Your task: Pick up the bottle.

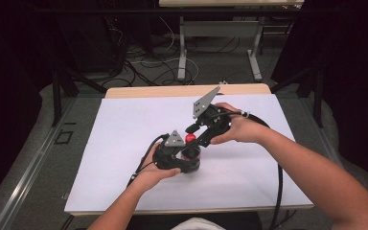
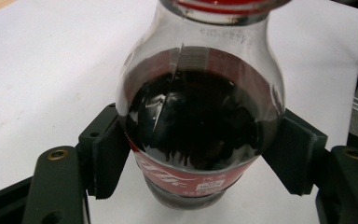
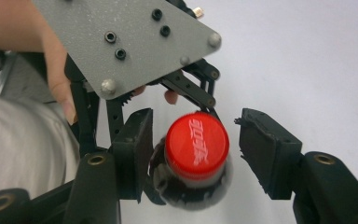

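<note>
Bottle clamped low, cap between parted jaws

Left gripper (image 1: 184,160) sits at about 6 o'clock of the white table cover (image 1: 124,143), held level in the person's left hand (image 1: 155,172), whose forearm comes in from 6 o'clock in the high view. Its two black pads (image 2: 107,154) press on either side of the round belly of a small bottle (image 2: 198,121) of dark drink, so it is closed on the bottle. The bottle stands upright on the cover, near its middle and a little toward the person.

The right gripper (image 3: 193,151) comes in from 2 o'clock in the high view, tilted down toward the bottle's top, with the right hand (image 1: 237,127) wrapped round its body and the forearm running out to 4 o'clock. Its jaws stand partly open on either side of the red cap (image 3: 196,144); a clear gap shows at the right-hand pad, while at the other pad I cannot tell whether it touches.

The left gripper's grey plate (image 3: 121,42) and linkage crowd in just behind the cap at 12 o'clock in the right gripper view. A black cable (image 1: 279,177) trails off the cover at 5 o'clock.
</note>
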Demonstrator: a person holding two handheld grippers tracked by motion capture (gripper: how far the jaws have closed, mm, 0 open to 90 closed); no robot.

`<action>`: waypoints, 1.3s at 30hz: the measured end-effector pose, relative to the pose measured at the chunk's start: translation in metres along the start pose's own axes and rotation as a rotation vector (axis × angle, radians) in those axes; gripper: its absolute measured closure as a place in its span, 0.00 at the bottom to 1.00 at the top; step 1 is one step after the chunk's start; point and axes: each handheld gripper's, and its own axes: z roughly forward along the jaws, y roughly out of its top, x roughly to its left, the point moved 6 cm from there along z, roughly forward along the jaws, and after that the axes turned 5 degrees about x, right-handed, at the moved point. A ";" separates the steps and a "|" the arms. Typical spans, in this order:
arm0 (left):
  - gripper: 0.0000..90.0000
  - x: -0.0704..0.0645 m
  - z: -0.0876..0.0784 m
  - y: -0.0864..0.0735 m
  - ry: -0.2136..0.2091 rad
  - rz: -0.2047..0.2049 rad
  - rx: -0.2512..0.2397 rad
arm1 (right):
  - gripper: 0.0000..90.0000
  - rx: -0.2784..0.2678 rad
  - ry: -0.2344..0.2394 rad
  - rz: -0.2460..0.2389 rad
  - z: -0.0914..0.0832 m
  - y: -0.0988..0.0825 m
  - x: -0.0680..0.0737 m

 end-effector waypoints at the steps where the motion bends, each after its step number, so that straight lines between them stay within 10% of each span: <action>1: 0.33 0.001 0.000 0.000 0.006 0.001 0.003 | 0.49 -0.003 -0.033 0.007 0.000 0.000 0.001; 7: 0.33 0.005 -0.003 0.000 0.028 -0.012 0.006 | 0.48 0.004 -0.215 0.155 -0.002 0.000 0.011; 19: 0.33 0.002 0.000 0.001 0.062 -0.040 -0.011 | 0.59 -0.049 -0.348 0.318 0.000 0.008 0.018; 32: 0.33 -0.002 0.003 0.000 0.066 -0.058 0.000 | 0.67 -0.040 -0.311 0.451 0.009 0.006 0.016; 39: 0.33 -0.002 0.004 0.000 0.064 -0.042 0.004 | 0.68 0.021 -0.276 0.402 0.008 0.005 0.015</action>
